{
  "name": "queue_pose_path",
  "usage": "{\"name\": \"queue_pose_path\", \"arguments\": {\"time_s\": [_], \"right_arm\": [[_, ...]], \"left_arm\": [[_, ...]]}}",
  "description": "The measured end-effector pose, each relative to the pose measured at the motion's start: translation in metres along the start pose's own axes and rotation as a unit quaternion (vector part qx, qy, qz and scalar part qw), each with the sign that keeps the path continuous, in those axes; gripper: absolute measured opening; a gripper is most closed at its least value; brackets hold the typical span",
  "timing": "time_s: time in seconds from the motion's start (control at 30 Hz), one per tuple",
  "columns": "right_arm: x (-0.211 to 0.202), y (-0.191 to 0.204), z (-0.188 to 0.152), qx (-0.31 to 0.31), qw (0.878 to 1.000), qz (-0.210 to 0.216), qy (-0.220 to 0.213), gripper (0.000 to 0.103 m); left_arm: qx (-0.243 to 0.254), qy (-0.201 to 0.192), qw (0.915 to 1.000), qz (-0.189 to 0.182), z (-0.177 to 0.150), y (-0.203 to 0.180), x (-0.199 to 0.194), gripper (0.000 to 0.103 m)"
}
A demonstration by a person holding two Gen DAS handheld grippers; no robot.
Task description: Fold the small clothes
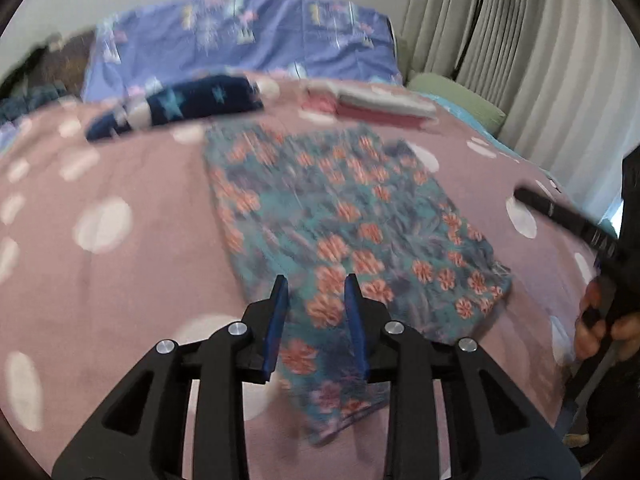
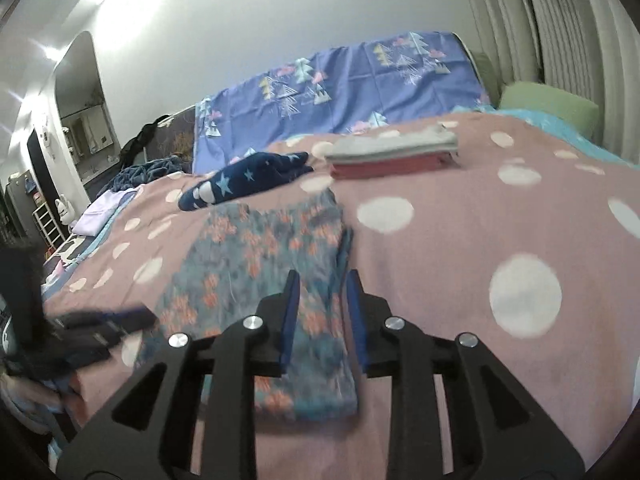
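A folded teal garment with orange flowers (image 1: 340, 216) (image 2: 260, 264) lies flat on the pink dotted blanket (image 1: 120, 280) (image 2: 460, 280). My left gripper (image 1: 316, 284) hovers over the garment's near edge, blue pads apart, gripping nothing. My right gripper (image 2: 323, 278) hangs over the garment's right edge, also open with nothing pinched. In the left wrist view, one black finger (image 1: 568, 216) of the right gripper and the hand holding it (image 1: 600, 320) sit at the right. The left gripper shows as a blurred dark shape (image 2: 108, 320) at the left of the right wrist view.
A navy garment with stars (image 1: 180, 104) (image 2: 248, 180) lies crumpled beyond the floral one. A folded stack of grey and pink clothes (image 1: 380, 108) (image 2: 392, 156) sits at the far right. Behind are a purple printed pillow (image 1: 248, 40), a green cushion (image 2: 548, 104) and curtains (image 1: 540, 60).
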State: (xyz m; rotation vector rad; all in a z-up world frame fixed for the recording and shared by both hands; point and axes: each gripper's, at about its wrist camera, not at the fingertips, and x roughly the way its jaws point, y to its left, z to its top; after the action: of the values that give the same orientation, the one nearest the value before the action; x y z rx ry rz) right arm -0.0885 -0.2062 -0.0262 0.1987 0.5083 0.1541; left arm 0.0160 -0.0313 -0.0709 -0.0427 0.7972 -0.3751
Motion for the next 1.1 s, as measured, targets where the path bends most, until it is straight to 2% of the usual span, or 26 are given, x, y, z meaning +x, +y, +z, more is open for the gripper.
{"name": "queue_pose_path", "arguments": {"time_s": [0.07,0.13,0.2,0.27,0.33,0.4,0.6,0.67,0.73,0.77,0.9,1.0,1.1], "right_arm": [[0.009,0.005,0.009,-0.011,1.000,0.020,0.007,0.019],[0.019,0.011,0.013,-0.026,0.999,0.017,0.015,0.015],[0.036,0.018,0.012,-0.036,0.999,0.019,0.036,0.015],[0.054,0.022,0.005,-0.037,0.997,0.019,0.069,0.015],[0.078,0.020,-0.009,-0.038,0.992,-0.008,0.118,0.011],[0.091,0.011,-0.020,-0.023,0.990,-0.013,0.142,0.010],[0.087,0.011,-0.007,-0.033,0.989,-0.007,0.145,0.009],[0.088,0.010,0.005,-0.037,0.990,-0.012,0.136,0.013],[0.094,0.008,0.020,-0.037,0.991,-0.026,0.129,0.025],[0.098,0.007,0.027,-0.036,0.991,-0.024,0.129,0.028],[0.127,0.005,0.047,-0.042,0.988,-0.028,0.145,0.032],[0.146,0.007,0.053,-0.050,0.986,-0.035,0.153,0.043],[0.165,0.004,0.053,-0.045,0.983,-0.044,0.173,0.045]], "left_arm": [[0.022,0.007,0.9997,0.012,-0.009,-0.009,0.011,0.036],[0.043,0.008,0.9987,0.027,-0.013,-0.017,0.015,0.040],[0.052,0.012,0.9982,0.028,-0.013,-0.020,0.015,0.044],[0.055,0.015,0.9980,0.025,-0.014,-0.020,0.015,0.049],[0.056,0.016,0.9981,0.020,-0.015,-0.020,0.016,0.054],[0.061,0.018,0.9978,0.019,-0.015,-0.021,0.018,0.055],[0.077,0.021,0.9966,0.022,-0.017,-0.027,0.022,0.064],[0.078,0.020,0.9966,0.022,-0.018,-0.029,0.021,0.065],[0.075,0.019,0.9968,0.019,-0.018,-0.028,0.021,0.065],[0.074,0.019,0.9969,0.018,-0.018,-0.028,0.021,0.065],[0.069,0.015,0.9974,0.012,-0.019,-0.028,0.020,0.065],[0.065,0.013,0.9978,0.007,-0.019,-0.025,0.019,0.065],[0.061,0.011,0.9981,0.002,-0.018,-0.024,0.018,0.066]]}}
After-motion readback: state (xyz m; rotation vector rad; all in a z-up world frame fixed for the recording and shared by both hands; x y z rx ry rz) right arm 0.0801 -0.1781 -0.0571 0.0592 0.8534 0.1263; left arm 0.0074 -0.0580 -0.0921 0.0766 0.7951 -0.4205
